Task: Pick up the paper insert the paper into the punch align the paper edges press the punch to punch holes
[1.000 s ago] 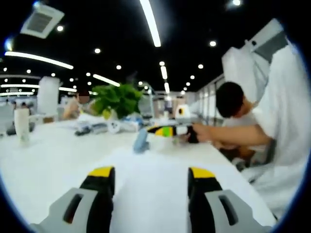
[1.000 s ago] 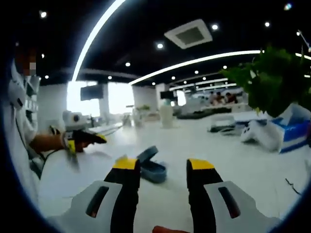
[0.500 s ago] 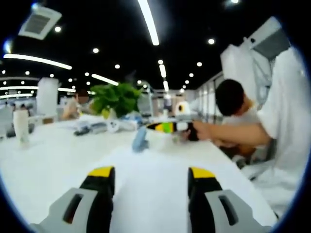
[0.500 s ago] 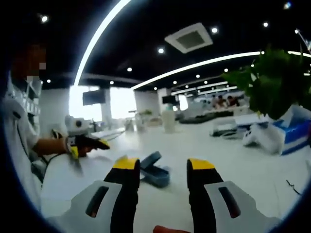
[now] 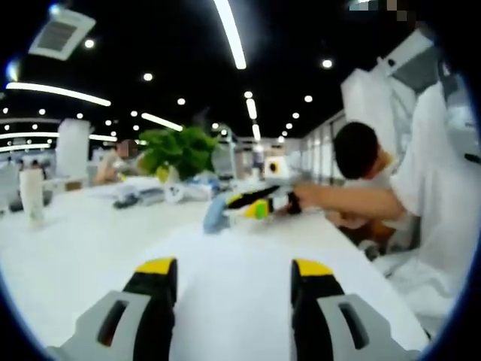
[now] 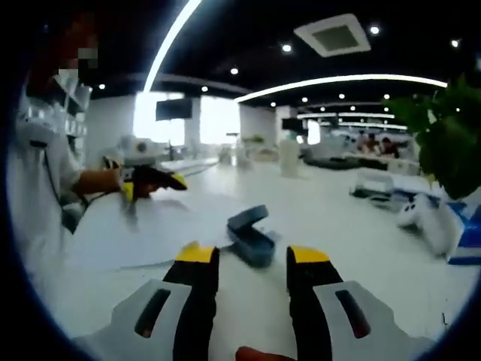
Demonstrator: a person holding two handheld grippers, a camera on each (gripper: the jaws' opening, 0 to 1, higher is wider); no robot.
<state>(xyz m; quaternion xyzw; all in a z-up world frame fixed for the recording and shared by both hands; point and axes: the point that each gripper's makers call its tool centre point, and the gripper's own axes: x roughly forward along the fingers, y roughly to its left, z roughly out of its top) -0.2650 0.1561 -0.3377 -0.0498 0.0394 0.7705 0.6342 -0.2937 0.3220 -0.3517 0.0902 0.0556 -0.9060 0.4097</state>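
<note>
A blue hole punch (image 5: 216, 213) stands on the white table past a white paper sheet (image 5: 233, 248) that lies flat ahead of my left gripper (image 5: 234, 272). That gripper is open and holds nothing. My right gripper (image 5: 259, 204), held in a person's hand, hovers just right of the punch, tilted down. In the right gripper view the punch (image 6: 250, 235) sits close beyond my right gripper (image 6: 252, 262), lid raised; this gripper is open and holds nothing. The paper (image 6: 143, 241) spreads left of the punch, with the left gripper (image 6: 150, 180) at its far side.
A green plant (image 5: 180, 150) and small white and blue items (image 5: 161, 195) stand at the table's far end. A white cup (image 5: 31, 194) is at the left. A seated person (image 5: 361, 173) is at the right edge. The plant (image 6: 451, 143) and blue-white boxes (image 6: 428, 218) lie right of the punch.
My right gripper has dipped and come closer to the punch, which now looms larger in its view. The left gripper has held still.
</note>
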